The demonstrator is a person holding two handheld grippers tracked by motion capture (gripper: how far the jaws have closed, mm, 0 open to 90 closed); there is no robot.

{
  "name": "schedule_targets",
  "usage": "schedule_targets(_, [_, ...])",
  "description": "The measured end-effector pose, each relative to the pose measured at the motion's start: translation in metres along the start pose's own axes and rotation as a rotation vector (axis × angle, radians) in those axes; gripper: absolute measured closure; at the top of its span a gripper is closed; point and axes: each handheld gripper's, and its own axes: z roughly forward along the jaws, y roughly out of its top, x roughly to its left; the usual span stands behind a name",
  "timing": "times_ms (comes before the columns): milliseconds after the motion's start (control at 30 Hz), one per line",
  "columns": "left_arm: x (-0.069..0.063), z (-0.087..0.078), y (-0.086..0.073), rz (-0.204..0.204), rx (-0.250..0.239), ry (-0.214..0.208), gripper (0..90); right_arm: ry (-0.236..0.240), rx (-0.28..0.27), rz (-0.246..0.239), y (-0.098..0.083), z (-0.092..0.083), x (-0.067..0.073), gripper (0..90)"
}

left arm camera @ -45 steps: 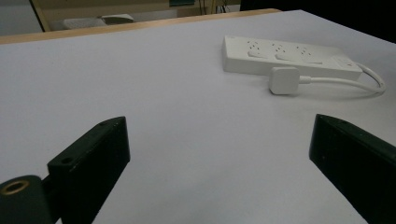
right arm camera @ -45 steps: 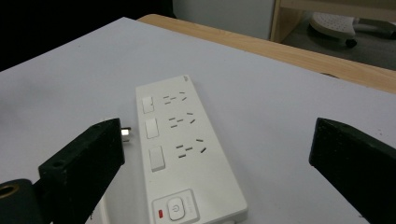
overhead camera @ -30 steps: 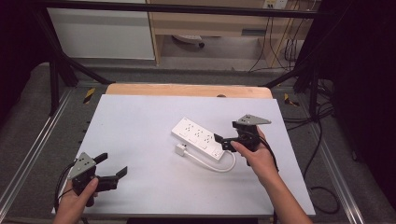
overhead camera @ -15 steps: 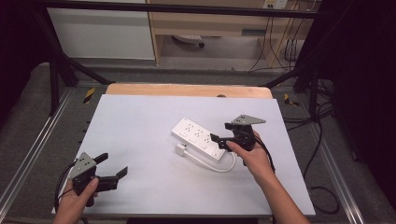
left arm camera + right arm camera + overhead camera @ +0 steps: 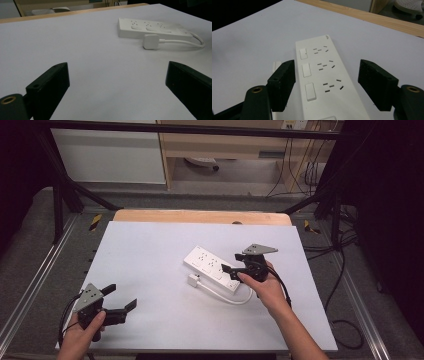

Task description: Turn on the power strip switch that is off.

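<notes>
1. We see a white tabletop (image 5: 150, 250) with a wooden strip along its far edge, grey floor around it and a cabinet behind.
2. A white power strip (image 5: 212, 268) lies flat just right of the tabletop's middle, running from 10 o'clock to 4 o'clock in the high view.
3. Its white cable (image 5: 227, 296) loops from the 4 o'clock end back to a square plug (image 5: 194, 281), which lies on the tabletop just beside the strip's near long side.
4. Our right hand-held gripper (image 5: 231, 269) sits at the strip's 4 o'clock end. In the right gripper view its jaws straddle the strip, one on each long side; they have just been closing, yet a gap shows between each pad and the strip.
5. Our left hand-held gripper (image 5: 120, 298) rests at 7 o'clock near the tabletop's near corner, well apart from the strip, its jaws spread wide over bare surface.
6. In the left gripper view the strip and plug lie at 1 o'clock.
</notes>
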Motion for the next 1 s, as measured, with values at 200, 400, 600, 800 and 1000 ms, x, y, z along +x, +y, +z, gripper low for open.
schedule_targets(200, [0.000, 0.000, 0.000, 0.001, 0.001, -0.001, 5.4, 0.007, 0.015, -0.006, -0.002, 0.007, 0.003, 33.0])
schedule_targets(400, [0.000, 0.000, 0.000, 0.002, 0.001, -0.002, 5.4, 0.011, 0.031, -0.014, -0.004, 0.011, 0.003, 38.3])
schedule_targets(600, [0.000, 0.000, 0.000, 0.003, 0.002, -0.002, 5.4, 0.019, 0.039, -0.024, -0.006, 0.016, 0.005, 46.0])
schedule_targets(800, [0.000, 0.001, 0.000, 0.000, 0.003, -0.003, 5.4, 0.032, 0.049, -0.029, -0.008, 0.020, 0.006, 48.9])
schedule_targets(1000, [0.000, 0.001, -0.001, 0.002, 0.005, -0.003, 5.5, 0.039, 0.065, -0.035, -0.011, 0.026, 0.008, 52.4])
